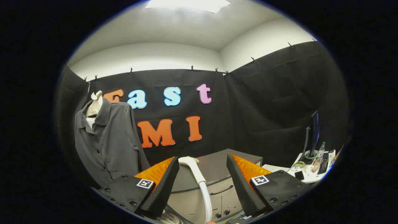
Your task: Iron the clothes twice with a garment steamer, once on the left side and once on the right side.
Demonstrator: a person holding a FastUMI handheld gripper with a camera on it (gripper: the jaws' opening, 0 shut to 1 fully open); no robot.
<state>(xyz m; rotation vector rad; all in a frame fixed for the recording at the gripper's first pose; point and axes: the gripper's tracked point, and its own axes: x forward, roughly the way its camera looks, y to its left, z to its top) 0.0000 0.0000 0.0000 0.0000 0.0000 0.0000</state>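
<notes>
Gripper [202, 163]: 2 fingers spread wide, nothing clamped. Between them, 1 white steamer head [190, 161] on hose [206, 194], lying on grey cabinet [214, 174] (touching neither finger). Beyond, off left finger: 1 dark grey shirt [107, 143] buttoned on 1 mannequin [94, 104]. Far off right finger: desk [306, 175] with 1 monitor [313, 132], 1 keyboard [324, 163], 1 bottle [321, 149].

Shirt [107, 140] matt grey cloth; steamer head [190, 161] smooth, probably plastic; cabinet [214, 183] matt.
</notes>
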